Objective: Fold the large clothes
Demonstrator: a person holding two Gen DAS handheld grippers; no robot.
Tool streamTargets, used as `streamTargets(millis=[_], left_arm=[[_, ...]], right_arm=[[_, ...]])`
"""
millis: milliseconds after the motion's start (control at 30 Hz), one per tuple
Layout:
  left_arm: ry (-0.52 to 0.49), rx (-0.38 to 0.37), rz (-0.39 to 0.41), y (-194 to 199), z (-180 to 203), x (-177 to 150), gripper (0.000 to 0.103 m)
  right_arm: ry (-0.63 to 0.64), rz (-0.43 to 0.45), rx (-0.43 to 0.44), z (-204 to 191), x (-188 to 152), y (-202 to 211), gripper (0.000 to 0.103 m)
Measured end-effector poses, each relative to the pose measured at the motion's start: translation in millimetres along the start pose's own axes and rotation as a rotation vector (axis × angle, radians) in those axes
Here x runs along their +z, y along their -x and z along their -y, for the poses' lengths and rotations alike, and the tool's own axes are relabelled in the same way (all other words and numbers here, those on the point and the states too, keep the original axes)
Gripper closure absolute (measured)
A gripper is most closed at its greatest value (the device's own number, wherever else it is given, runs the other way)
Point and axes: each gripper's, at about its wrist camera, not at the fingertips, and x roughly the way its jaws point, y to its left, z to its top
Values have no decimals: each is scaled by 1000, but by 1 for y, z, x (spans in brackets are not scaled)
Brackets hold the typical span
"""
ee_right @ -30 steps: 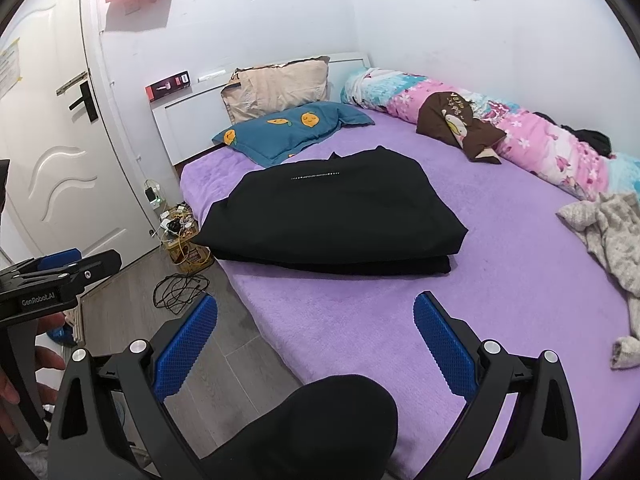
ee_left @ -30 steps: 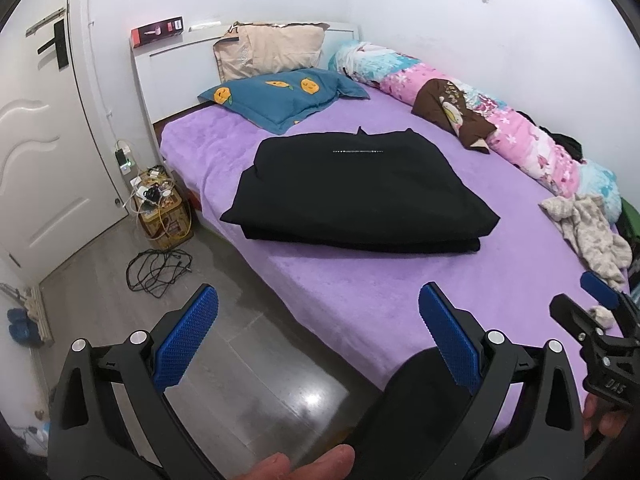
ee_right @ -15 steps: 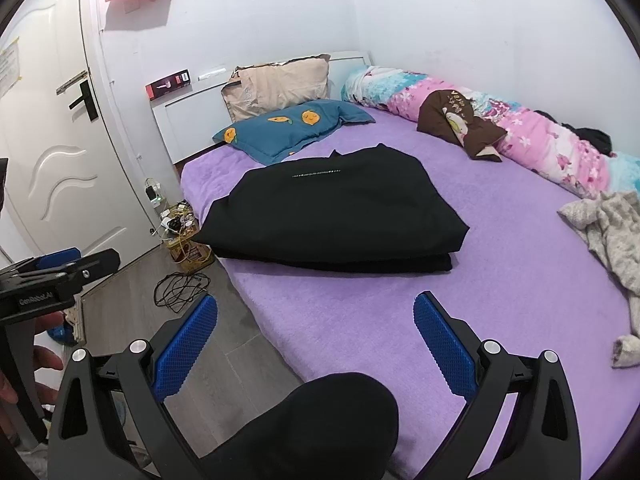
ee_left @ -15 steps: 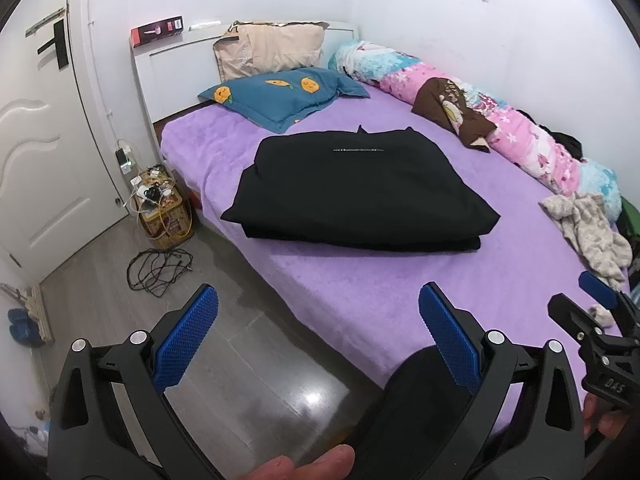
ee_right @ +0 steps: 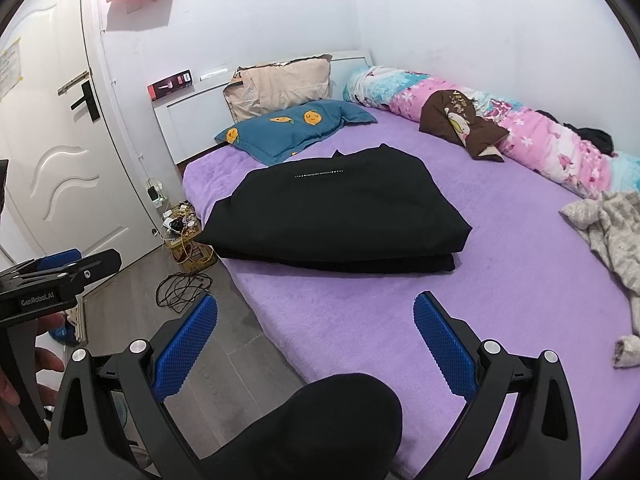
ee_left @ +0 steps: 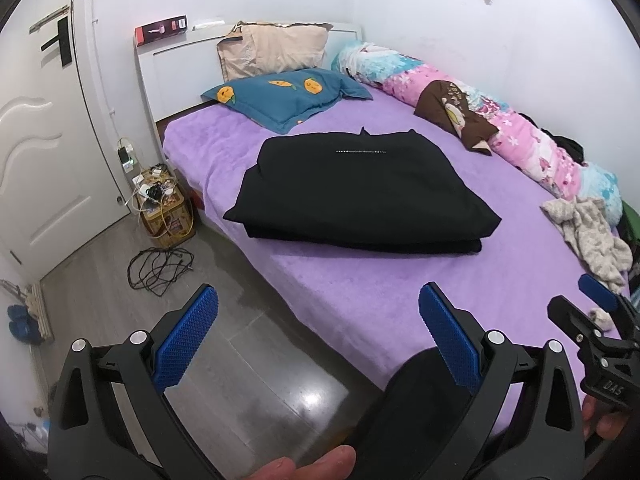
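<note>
Holding both claws back from the bed [ee_left: 360, 292], I have my left claw [ee_left: 318, 334] spread wide with nothing between its blue pads [ee_left: 187, 340], hanging over the grey floor [ee_left: 240, 344] at the near edge of the mattress. My right claw [ee_right: 316, 346] is spread just as wide and grips nothing either; it points over the near corner of the purple bedspread. The black garment [ee_left: 360, 196] lies folded into a thick flat stack in the middle of the bed, a short dotted line of print across its top layer, well apart from both claws. Beyond it, toward the white headboard [ee_left: 180, 68], a blue pillow [ee_left: 288, 94] with yellow fruit prints lies flat, and a beige pillow [ee_left: 276, 50] leans against the headboard behind it. A rolled pink and blue quilt [ee_right: 520, 132] runs along the wall side of the bed with a brown cloth [ee_right: 460, 124] draped over it, and a pale crumpled garment [ee_right: 608, 232] sits near the far right edge. On the floor beside the bed are a tangle of black cable [ee_left: 160, 266] and a small box piled with chargers [ee_left: 160, 200], next to the white door [ee_left: 36, 140].
</note>
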Motion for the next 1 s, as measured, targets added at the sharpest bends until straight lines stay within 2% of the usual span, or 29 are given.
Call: streamTargets(millis=[1000], left_arm=[[-1,4,3,4,-2,1,6]], right_arm=[[0,5,0,2,2,0,6]])
